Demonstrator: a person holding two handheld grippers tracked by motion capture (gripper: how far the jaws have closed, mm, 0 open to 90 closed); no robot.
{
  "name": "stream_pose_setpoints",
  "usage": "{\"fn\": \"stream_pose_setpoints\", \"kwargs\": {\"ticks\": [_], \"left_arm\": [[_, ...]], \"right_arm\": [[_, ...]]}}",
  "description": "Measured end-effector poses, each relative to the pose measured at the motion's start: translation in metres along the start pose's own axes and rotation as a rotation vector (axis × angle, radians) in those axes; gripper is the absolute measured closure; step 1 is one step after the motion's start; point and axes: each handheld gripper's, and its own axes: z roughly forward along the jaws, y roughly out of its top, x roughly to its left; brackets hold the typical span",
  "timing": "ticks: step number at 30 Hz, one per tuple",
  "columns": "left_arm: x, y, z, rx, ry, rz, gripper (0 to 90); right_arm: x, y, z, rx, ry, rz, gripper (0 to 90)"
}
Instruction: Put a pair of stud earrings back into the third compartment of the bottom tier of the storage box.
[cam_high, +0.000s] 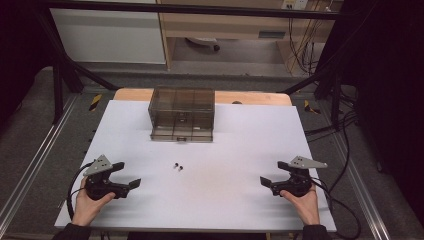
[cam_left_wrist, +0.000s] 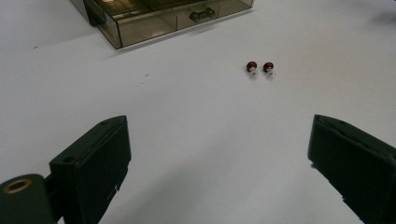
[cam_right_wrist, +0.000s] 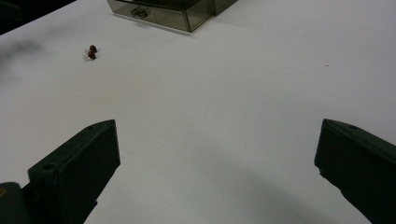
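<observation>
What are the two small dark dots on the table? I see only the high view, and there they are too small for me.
Observer: In the left gripper view they are two small red-brown round pieces with pale undersides, side by side.
Operator: Is the left gripper open?
Observer: Yes, the left gripper has its jaws wide apart with nothing between them.
Operator: And the box?
Observer: The smoky clear drawer box has a small handle on a drawer front.
</observation>
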Motion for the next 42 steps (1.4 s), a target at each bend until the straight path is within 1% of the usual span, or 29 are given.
{"fn": "stream_pose_setpoints", "kwargs": {"ticks": [5,6,10,15,19,23,25,32,39,42], "left_arm": [[0.000,0.000,0.001,0.006,0.002,0.002,5.8],[-0.001,0.001,0.001,0.010,0.001,0.008,5.7],[-0.002,0.001,0.001,0.002,-0.008,-0.002,5.8],[-0.002,0.003,0.002,0.015,0.001,0.005,6.1],[-0.003,0.006,0.002,0.012,0.000,0.003,6.2],[-0.006,0.009,0.003,0.026,0.004,0.021,6.2],[-0.006,0.010,0.003,0.029,0.000,0.019,6.2],[-0.007,0.015,0.008,0.047,0.000,0.029,6.3],[-0.010,0.020,0.013,0.051,-0.005,0.031,6.5],[-0.012,0.026,0.017,0.059,-0.005,0.039,6.5]], "right_arm": [[0.000,0.000,0.000,-0.002,0.000,-0.001,0.7],[0.000,0.000,0.000,-0.003,0.002,0.000,0.7],[0.001,0.000,-0.002,-0.003,0.005,-0.003,0.7],[0.001,-0.001,-0.001,0.002,0.005,-0.007,0.7],[0.001,-0.002,-0.001,0.009,0.005,-0.007,0.7],[0.000,-0.002,-0.001,0.013,0.004,-0.006,0.7],[0.001,-0.003,-0.001,0.013,0.006,-0.005,0.7],[0.001,-0.003,0.001,0.031,0.004,-0.011,0.7],[0.001,-0.003,0.001,0.029,0.004,-0.013,0.7],[0.001,-0.003,0.000,0.027,0.006,-0.016,0.7]]}}
